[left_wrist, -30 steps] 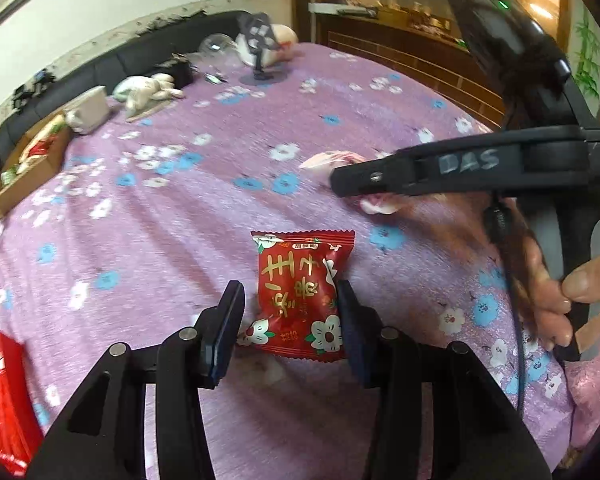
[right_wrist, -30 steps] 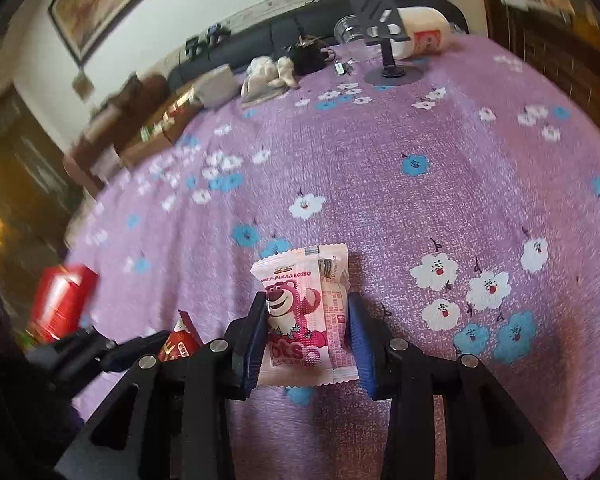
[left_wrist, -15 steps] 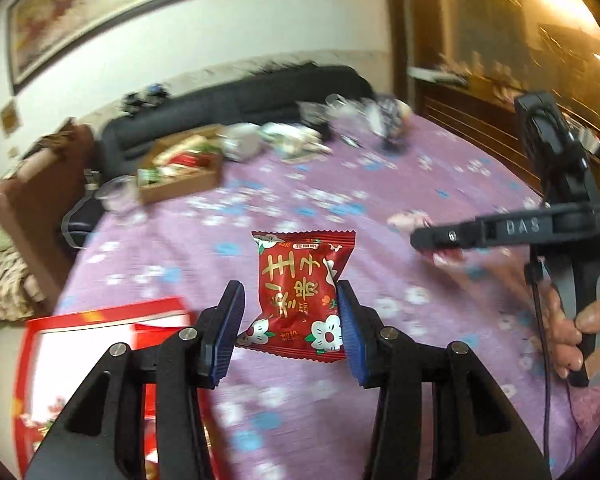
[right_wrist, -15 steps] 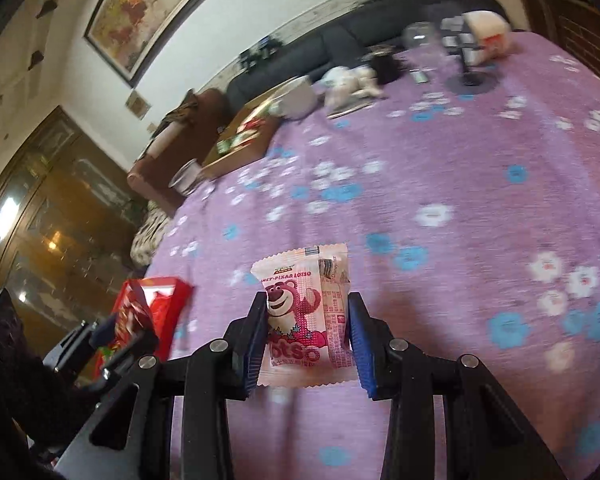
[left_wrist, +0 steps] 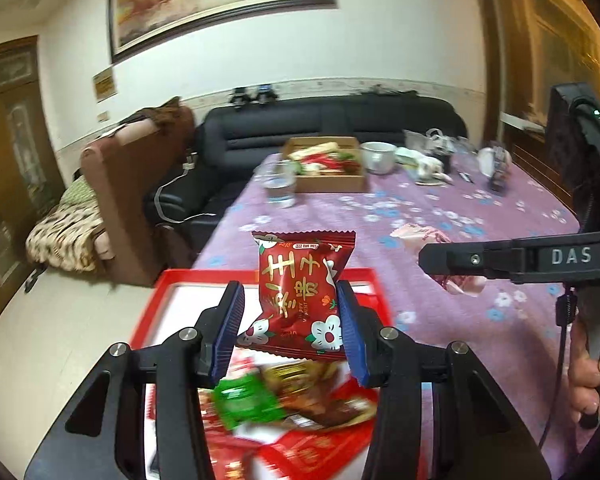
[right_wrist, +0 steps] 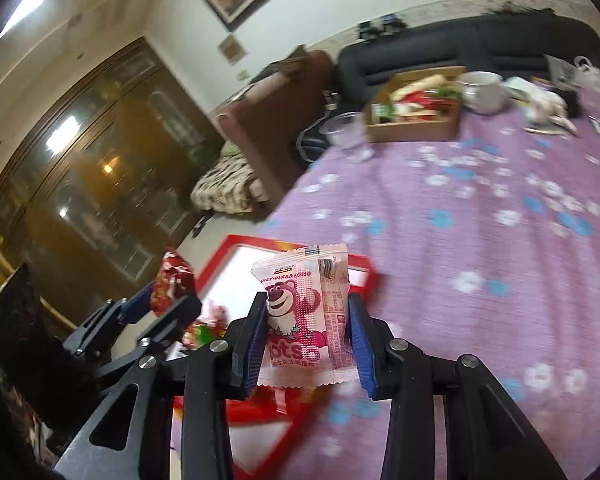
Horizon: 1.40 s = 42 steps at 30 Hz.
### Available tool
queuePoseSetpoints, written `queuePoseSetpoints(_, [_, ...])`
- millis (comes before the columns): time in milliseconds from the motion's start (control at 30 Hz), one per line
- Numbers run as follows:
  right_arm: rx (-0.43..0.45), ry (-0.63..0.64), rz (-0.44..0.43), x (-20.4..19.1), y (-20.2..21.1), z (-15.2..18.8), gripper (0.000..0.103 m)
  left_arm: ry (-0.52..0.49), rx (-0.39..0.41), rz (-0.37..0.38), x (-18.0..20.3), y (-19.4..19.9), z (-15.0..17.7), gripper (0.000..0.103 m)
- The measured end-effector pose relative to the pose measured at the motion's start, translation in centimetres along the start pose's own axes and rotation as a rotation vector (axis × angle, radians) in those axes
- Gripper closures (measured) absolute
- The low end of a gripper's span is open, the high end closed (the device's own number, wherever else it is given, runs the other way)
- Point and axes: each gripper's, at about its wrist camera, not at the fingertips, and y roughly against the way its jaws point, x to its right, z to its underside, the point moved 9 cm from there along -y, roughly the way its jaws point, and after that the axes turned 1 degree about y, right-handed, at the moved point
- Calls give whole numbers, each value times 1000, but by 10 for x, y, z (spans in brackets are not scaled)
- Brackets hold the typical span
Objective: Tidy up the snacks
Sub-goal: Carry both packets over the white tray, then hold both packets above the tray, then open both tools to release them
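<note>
My left gripper (left_wrist: 292, 328) is shut on a red snack packet with gold characters (left_wrist: 300, 292) and holds it in the air above a red tray (left_wrist: 168, 280) that holds several wrapped snacks (left_wrist: 260, 396). My right gripper (right_wrist: 308, 340) is shut on a pink bear-print snack packet (right_wrist: 304, 316), held over the tray's corner (right_wrist: 364, 272). In the left wrist view the right gripper (left_wrist: 452, 264) shows at the right with the pink packet (left_wrist: 420, 236). In the right wrist view the left gripper (right_wrist: 160, 300) shows at the left with the red packet (right_wrist: 172, 280).
The purple flowered tablecloth (right_wrist: 500, 240) covers the table. At its far end stand a cardboard box of snacks (left_wrist: 328, 168), a clear glass (left_wrist: 278, 184), a white cup (left_wrist: 378, 156) and small clutter. A black sofa (left_wrist: 320, 128) and a brown armchair (left_wrist: 132, 184) stand beyond.
Both grippers have swung left with their packets, away from the table's middle to above the red tray at the table's left edge. Both stay shut on their packets.
</note>
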Motion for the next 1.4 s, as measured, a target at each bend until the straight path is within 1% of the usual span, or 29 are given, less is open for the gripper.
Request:
queuePoseSetpoints(67, [-8, 18, -13, -16, -8, 3, 64, 15, 6, -33, -16, 1, 3, 58])
queuePoseSetpoints(200, [-41, 44, -27, -38, -29, 12, 64, 41, -1, -71, -37, 1, 13, 58])
queuePoseSetpoints(400, [-106, 63, -36, -55, -58, 33, 64, 51, -18, -114, -54, -5, 29, 58])
queuePoseSetpoints(533, [-139, 85, -25, -59, -76, 43, 64, 65, -50, -132, -65, -12, 42, 58])
queuePoseSetpoints(700, [-164, 94, 1, -61, -95, 56, 64, 91, -112, -160, -78, -28, 62, 58])
queuePoseSetpoints(867, [-145, 103, 13, -61, -98, 56, 64, 104, -132, -172, -85, -33, 71, 58])
queuePoseSetpoints(1400, [-136, 119, -4, -66, -94, 55, 64, 96, -118, -175, -84, -28, 64, 58])
